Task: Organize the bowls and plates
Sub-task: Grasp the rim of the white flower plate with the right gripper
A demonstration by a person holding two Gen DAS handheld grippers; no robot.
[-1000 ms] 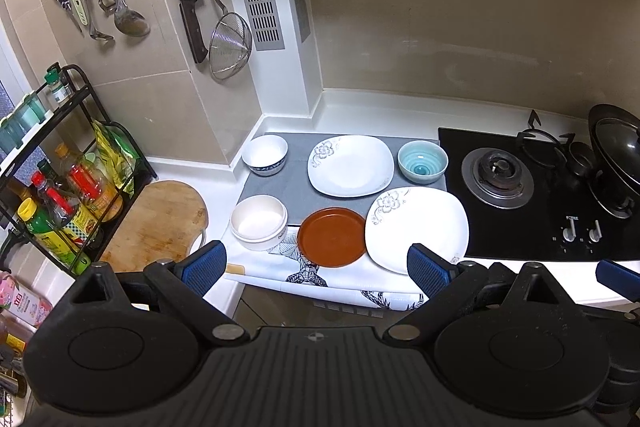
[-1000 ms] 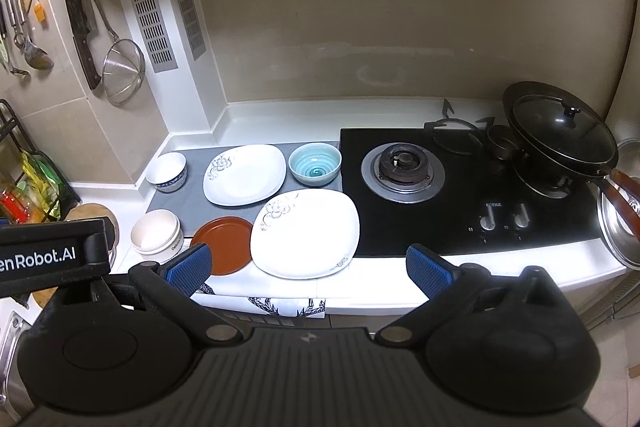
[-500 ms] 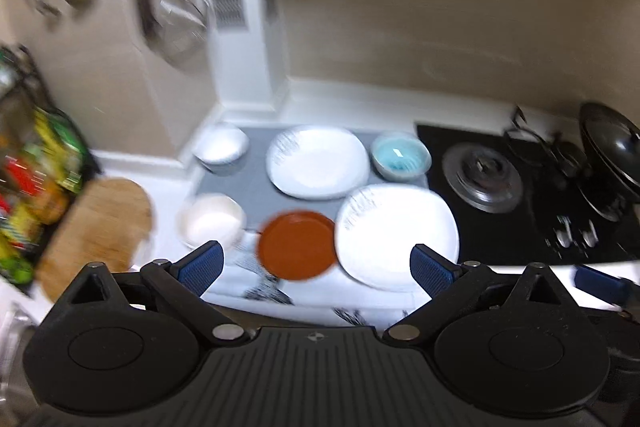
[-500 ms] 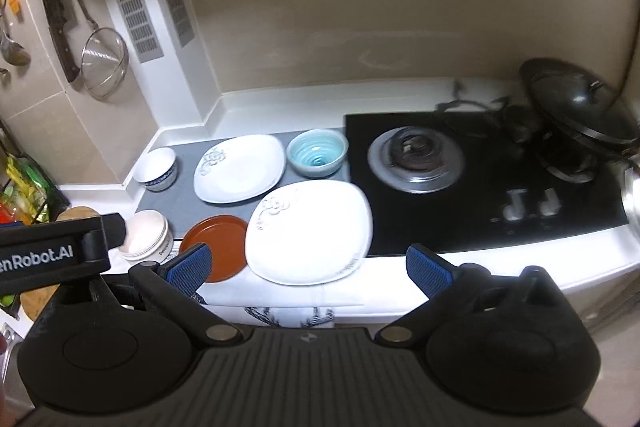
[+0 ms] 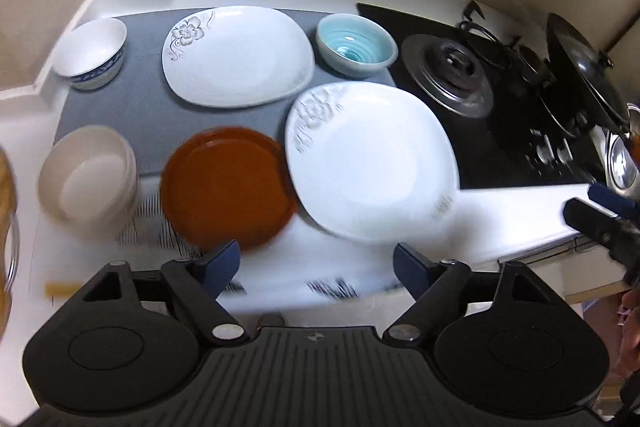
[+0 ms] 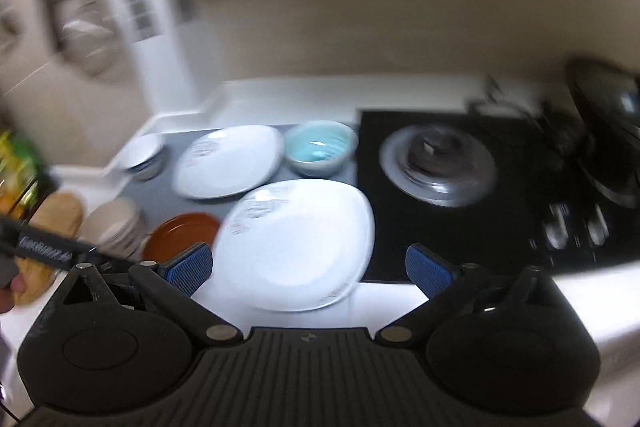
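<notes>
Plates and bowls are lying apart on the desk [image 5: 516, 215] while the left claw [image 5: 316, 263], empty and narrowing, is nearing the brown plate [image 5: 228, 187], best taken by its near rim.

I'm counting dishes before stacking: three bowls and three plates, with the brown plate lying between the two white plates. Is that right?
The count holds, but not the placing. In the left wrist view the brown plate lies between the cream bowl and the near white plate. The far white plate sits behind it, between the blue-rimmed bowl and the turquoise bowl.
</notes>
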